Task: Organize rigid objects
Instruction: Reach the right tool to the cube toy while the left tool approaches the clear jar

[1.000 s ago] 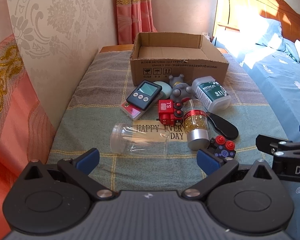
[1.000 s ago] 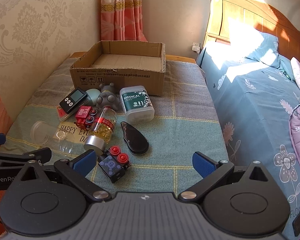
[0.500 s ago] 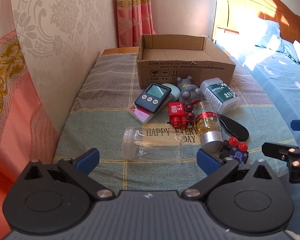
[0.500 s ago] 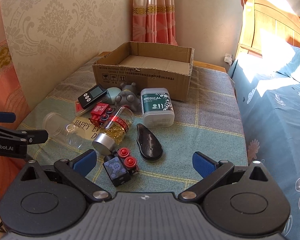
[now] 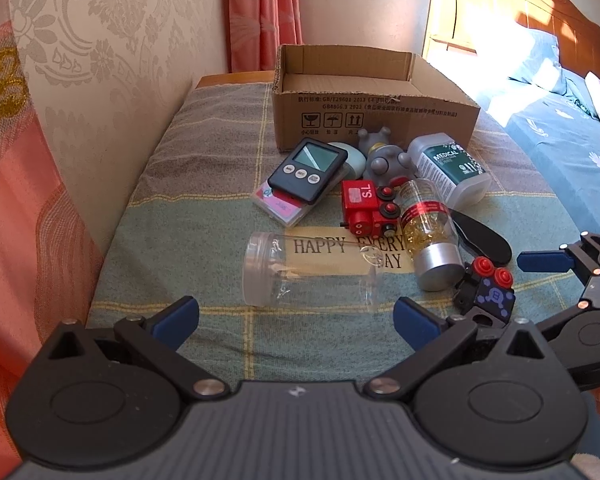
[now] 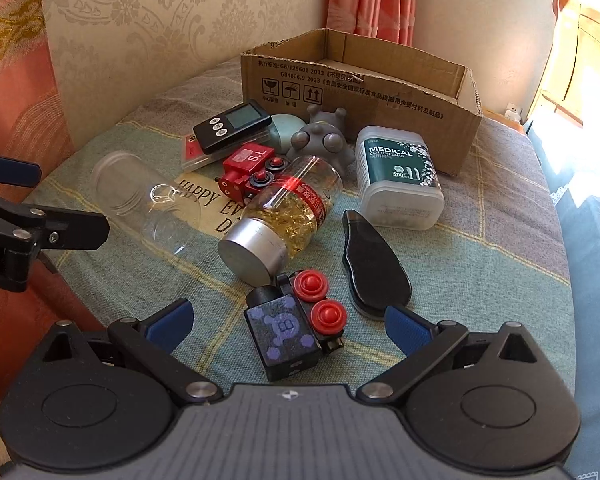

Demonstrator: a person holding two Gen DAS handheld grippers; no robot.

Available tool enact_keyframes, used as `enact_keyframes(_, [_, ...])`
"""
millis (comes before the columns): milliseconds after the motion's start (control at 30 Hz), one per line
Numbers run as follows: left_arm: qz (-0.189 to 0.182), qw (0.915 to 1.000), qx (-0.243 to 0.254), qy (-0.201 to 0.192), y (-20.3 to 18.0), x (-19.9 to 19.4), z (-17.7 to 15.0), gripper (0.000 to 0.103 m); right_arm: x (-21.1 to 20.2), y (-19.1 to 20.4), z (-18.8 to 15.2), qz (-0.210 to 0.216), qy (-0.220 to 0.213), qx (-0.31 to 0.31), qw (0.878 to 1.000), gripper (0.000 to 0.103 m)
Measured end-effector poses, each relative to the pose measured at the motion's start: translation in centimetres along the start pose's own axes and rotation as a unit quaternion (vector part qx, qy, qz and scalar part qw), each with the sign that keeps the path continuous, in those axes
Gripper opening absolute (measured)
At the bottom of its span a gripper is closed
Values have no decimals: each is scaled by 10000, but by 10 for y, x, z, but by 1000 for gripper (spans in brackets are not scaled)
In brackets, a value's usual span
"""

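Observation:
Several rigid items lie on a checked blanket in front of an open cardboard box [image 5: 374, 96] [image 6: 356, 88]. A clear plastic jar [image 5: 312, 276] [image 6: 140, 196] lies on its side just ahead of my left gripper [image 5: 296, 318], which is open and empty. A black toy block with red knobs [image 6: 296, 320] [image 5: 486, 290] sits between the spread fingers of my right gripper [image 6: 286, 324], open and not touching it. A capsule bottle with a silver cap [image 6: 280, 220], red toy train [image 6: 248, 168], black timer [image 6: 232, 124], grey toy [image 6: 320, 140], cotton swab box [image 6: 398, 176] and flat black case [image 6: 374, 264] lie behind.
A patterned wall [image 5: 100, 60] runs along the left and a pink curtain [image 5: 264, 12] hangs behind the box. A bed with blue bedding [image 5: 560, 128] and a wooden headboard lies to the right. An orange cloth [image 5: 16, 200] hangs at the near left.
Both grippers moved forward and down toward the pile. The right gripper swung left until the black block lay between its fingers. Both stayed open.

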State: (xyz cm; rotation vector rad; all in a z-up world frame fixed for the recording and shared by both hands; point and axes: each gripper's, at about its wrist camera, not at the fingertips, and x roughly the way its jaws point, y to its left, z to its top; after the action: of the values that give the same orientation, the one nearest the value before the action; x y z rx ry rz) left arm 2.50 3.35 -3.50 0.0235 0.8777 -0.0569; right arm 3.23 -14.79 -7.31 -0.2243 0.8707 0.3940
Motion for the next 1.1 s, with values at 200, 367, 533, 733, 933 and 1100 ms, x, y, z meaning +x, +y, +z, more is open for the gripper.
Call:
enact_keyframes(200, [-49,9999,49,114,-2,9,2,102,9,-14,-5,-199,65,252,9995,103])
enact_keyframes(367, [-123,9996,144,196,-6,18,4,102,7,-40,-18,-393,131,543,9977,103])
enact_keyframes(533, [-213,9991,175,330,-9,31,3,103,1,-59,-26,-516,125,689,9962,103])
enact_keyframes(733, [-358,9982,16,482,-5,50,0,103,0,-57,-29,-537,43,702,9961,103])
enact_keyframes(933, [-171,9985,65,512,-7,63,-6,103,0,-56,-30,-540,-6,707,9960,103])
enact_keyframes(1100, [-157,9988,54,455,-5,64,-6,103,0,-56,-29,-560,37,744,9957,103])
